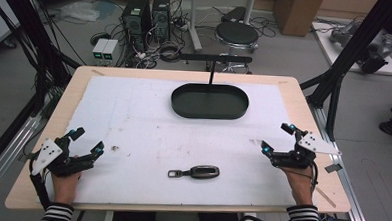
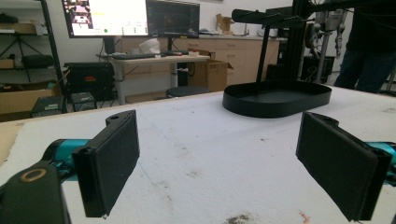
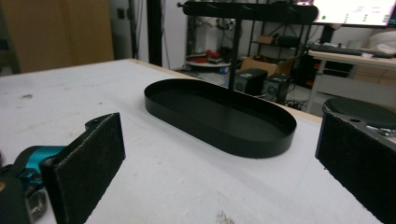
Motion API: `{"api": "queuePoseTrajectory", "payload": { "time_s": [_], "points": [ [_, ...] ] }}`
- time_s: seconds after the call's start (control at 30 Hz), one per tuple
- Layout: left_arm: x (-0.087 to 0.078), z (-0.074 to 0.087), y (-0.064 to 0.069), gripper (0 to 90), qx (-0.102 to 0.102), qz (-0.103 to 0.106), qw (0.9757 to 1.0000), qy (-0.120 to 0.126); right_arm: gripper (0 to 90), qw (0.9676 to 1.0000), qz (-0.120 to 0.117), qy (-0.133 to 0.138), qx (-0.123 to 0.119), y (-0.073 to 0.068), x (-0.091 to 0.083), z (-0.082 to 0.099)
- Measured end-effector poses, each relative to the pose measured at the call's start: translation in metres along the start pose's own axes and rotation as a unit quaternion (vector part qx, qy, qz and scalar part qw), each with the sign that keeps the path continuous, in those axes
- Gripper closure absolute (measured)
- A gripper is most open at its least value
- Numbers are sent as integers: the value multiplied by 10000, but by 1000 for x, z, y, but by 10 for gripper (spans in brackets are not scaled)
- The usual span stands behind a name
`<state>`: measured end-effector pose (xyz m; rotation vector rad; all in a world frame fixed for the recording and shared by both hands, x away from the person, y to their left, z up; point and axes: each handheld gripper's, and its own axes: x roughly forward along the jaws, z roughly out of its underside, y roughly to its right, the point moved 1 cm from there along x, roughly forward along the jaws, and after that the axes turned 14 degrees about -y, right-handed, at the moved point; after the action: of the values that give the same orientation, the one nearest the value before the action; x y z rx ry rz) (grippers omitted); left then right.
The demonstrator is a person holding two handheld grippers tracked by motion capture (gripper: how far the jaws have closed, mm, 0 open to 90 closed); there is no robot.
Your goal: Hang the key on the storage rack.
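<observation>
High view: car key (image 1: 195, 171) lies on table (image 1: 133, 128), between both grippers.
Left gripper (image 1: 86, 143): spread, empty.
Right gripper (image 1: 277, 139): spread, empty.
Risk: flat key may slip from a shallow pinch.

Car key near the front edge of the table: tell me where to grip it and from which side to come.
Grip the car key across its wide dark fob body, coming from above with the jaws closing over its narrow sides. It lies flat, long axis left to right, ring end at left, so little else offers purchase. Either the left gripper or the right gripper, both open, looks usable.

Open mat (image 1: 143, 128) between claws; black tray (image 1: 210, 102) blocks the far middle.
</observation>
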<state>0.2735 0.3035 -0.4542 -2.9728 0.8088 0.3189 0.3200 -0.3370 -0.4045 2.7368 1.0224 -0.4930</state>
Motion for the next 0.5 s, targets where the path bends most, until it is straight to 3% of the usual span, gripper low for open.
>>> {"api": "queuePoseTrajectory", "payload": {
  "time_s": [0.1, 0.23, 0.33, 0.4, 0.5],
  "points": [
    [0, 0, 0, 139, -10, 3, 10000, -1, 4, 9997, -91, -124, -208, -1, 2, -16],
    [0, 0, 0, 139, -12, 4, 10000, -1, 4, 9967, -410, -392, -580, -7, 10, -40],
    [0, 0, 0, 139, -16, 3, 10000, 1, 4, 9923, -733, -593, -805, -14, 17, -54],
    [0, 0, 0, 139, -8, 0, 10000, -2, 4, 9876, -978, -751, -968, -21, 22, -63],
    [0, 0, 0, 139, -17, 1, 10000, 0, 4, 9825, -1168, -882, -1152, -26, 28, -72]
  ]
}}
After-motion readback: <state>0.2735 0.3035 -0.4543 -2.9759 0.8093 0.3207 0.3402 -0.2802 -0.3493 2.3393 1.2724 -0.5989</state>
